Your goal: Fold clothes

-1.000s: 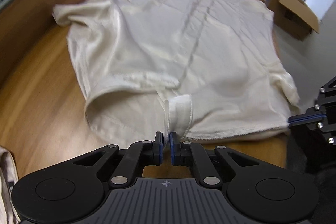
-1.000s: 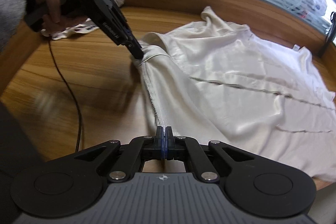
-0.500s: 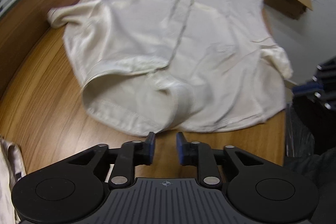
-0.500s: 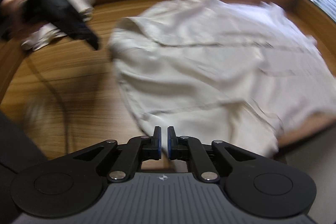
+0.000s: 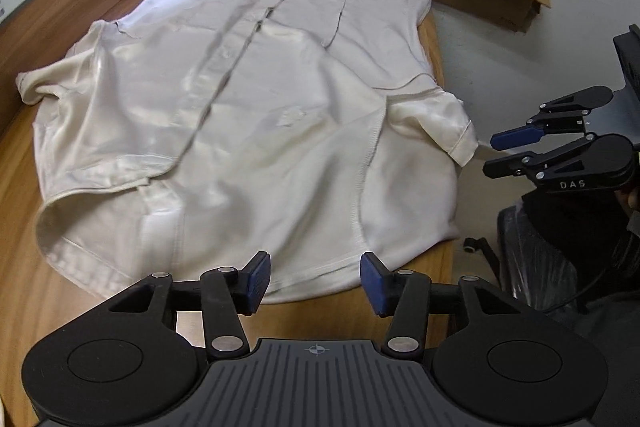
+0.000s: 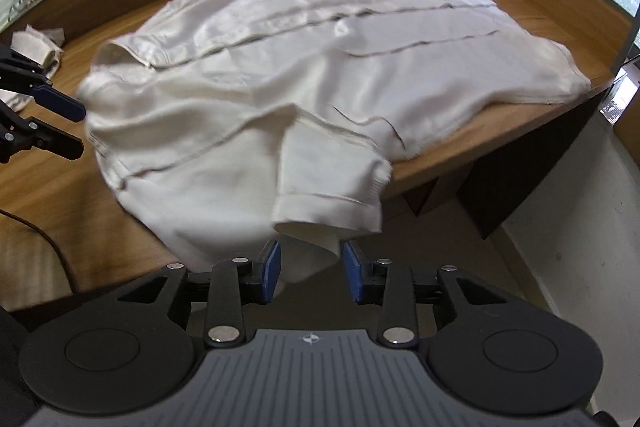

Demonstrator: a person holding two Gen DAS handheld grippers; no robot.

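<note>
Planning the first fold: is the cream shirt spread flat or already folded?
Spread, not folded. The shirt lies open across the table, placket up, one sleeve hanging over the edge.

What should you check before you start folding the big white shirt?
1. Left gripper open, holding nothing: ok.
2. Right gripper open, holding nothing: ok.
3. Shirt spread out on the table: ok.
4. Shirt smooth: not ok, the hem near the left gripper is rumpled.
5. Whole shirt on the table: not ok, one sleeve hangs over the edge.
6. Buttons done up: cannot tell.
</note>
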